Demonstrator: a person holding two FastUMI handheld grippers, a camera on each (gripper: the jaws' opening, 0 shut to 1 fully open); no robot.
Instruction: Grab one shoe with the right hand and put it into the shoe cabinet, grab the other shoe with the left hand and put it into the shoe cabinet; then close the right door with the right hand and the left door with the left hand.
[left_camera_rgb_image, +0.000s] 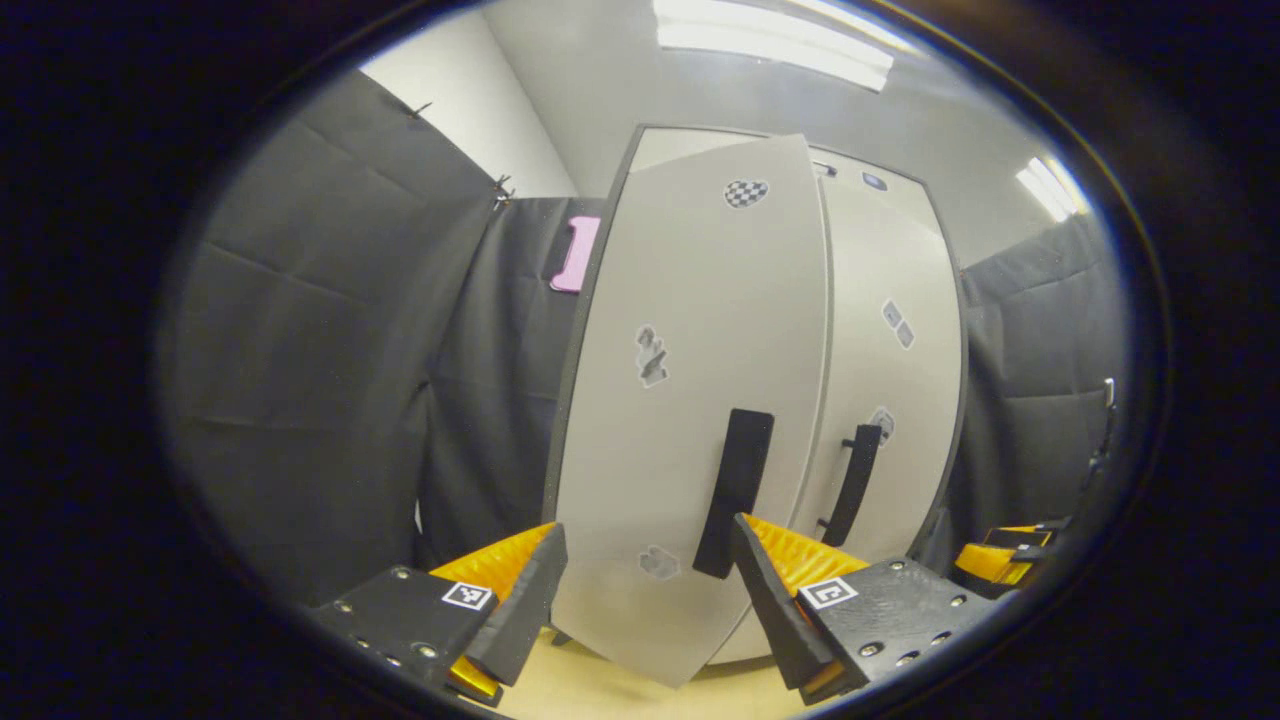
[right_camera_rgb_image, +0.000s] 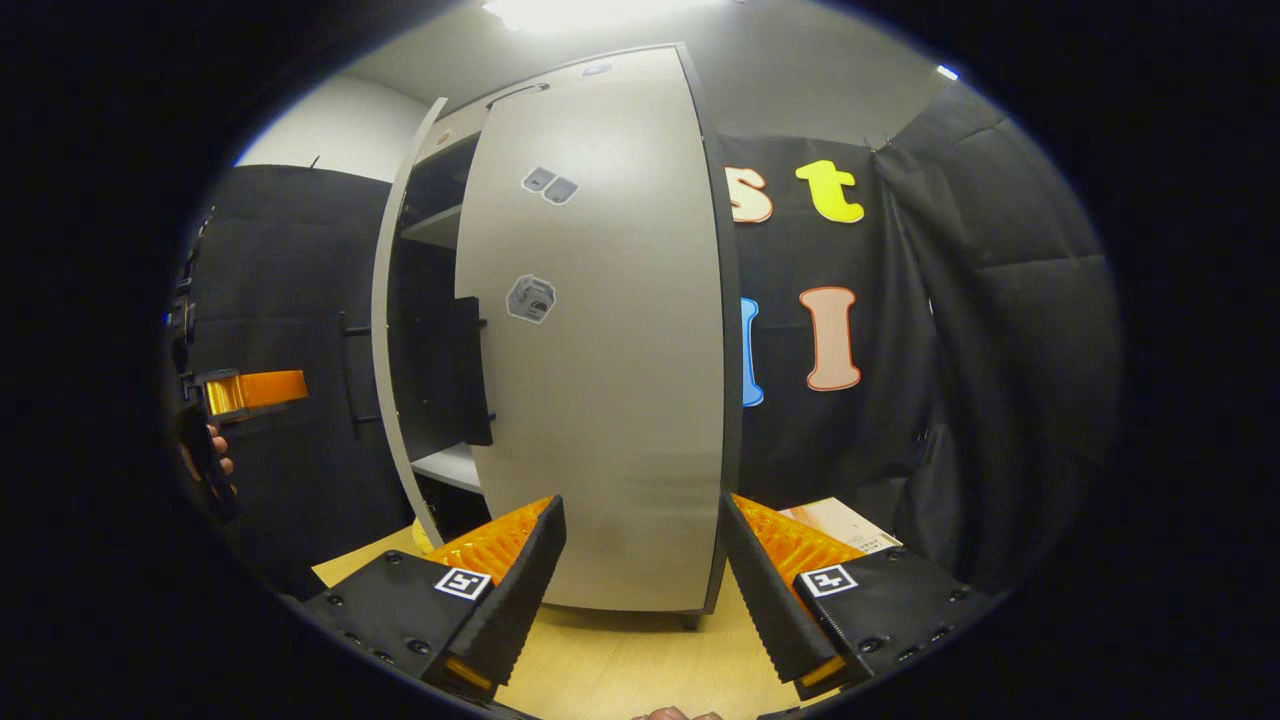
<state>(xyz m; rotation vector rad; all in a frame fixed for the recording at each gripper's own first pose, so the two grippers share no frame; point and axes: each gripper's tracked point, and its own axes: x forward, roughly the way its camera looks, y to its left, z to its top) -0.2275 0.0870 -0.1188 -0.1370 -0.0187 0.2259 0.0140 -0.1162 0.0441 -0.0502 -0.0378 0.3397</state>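
The grey shoe cabinet (left_camera_rgb_image: 900, 300) stands straight ahead. In the left gripper view its left door (left_camera_rgb_image: 700, 380) hangs partly swung out toward me, and the door's black handle (left_camera_rgb_image: 735, 490) sits just above and between my fingers. My left gripper (left_camera_rgb_image: 645, 590) is open with nothing held, close in front of that door. The right door (right_camera_rgb_image: 600, 350) lies flat against the cabinet. My right gripper (right_camera_rgb_image: 640, 580) is open and empty in front of it. In the right gripper view the left door (right_camera_rgb_image: 395, 330) shows edge-on, with dark shelves (right_camera_rgb_image: 440, 228) behind it. No shoe can be made out.
The cabinet stands on a light wooden floor (right_camera_rgb_image: 620, 660). Black cloth walls close in on both sides. A flat pale box (right_camera_rgb_image: 840, 522) lies at the cabinet's right foot. A hand holds the left gripper (right_camera_rgb_image: 250, 390) at the left edge of the right gripper view.
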